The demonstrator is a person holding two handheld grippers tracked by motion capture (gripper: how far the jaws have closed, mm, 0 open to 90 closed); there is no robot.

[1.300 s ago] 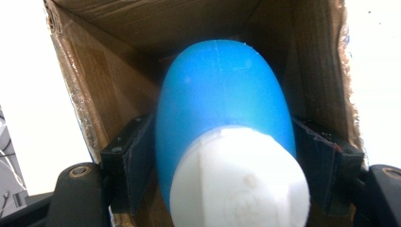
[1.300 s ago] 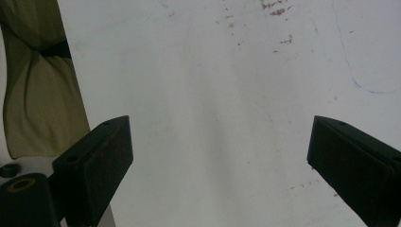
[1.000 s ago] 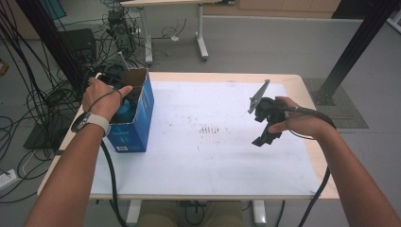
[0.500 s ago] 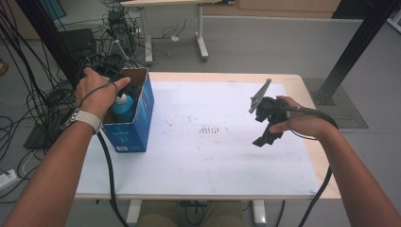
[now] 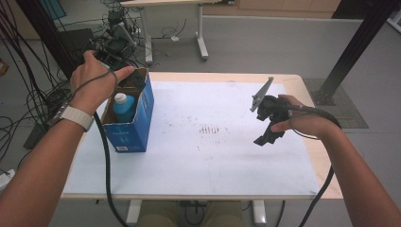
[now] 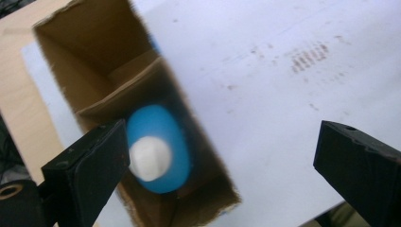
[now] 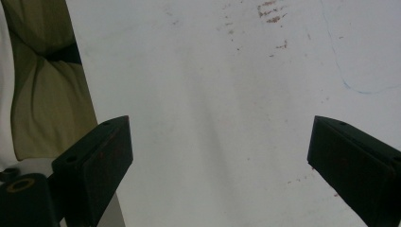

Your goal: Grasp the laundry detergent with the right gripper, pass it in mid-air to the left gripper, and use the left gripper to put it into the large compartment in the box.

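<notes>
A blue cardboard box (image 5: 135, 124) stands open-topped at the table's left end. A blue bottle (image 5: 124, 106) with a white cap stands upright inside it. My left gripper (image 5: 135, 79) hovers over the box's far end, in a hand wearing a white wristband. In the left gripper view its jaws (image 6: 222, 161) gape wide, having just been opening. Below them, untouched, the bottle (image 6: 165, 127) sits in the box (image 6: 94, 52). My right gripper (image 5: 269, 135) hangs above the table's right part. Its jaws (image 7: 220, 161) are open over bare white sheet.
A white sheet (image 5: 203, 161) covers most of the wooden table, with brown smudges (image 5: 209, 129) near its middle. Cables and equipment (image 5: 113, 42) lie on the floor behind the box. A black post (image 5: 350, 52) rises at the far right. Another desk's legs (image 5: 201, 33) stand beyond.
My left hand has lifted up out of the box, and the blue bottle stays standing inside. The right hand has kept its place.
</notes>
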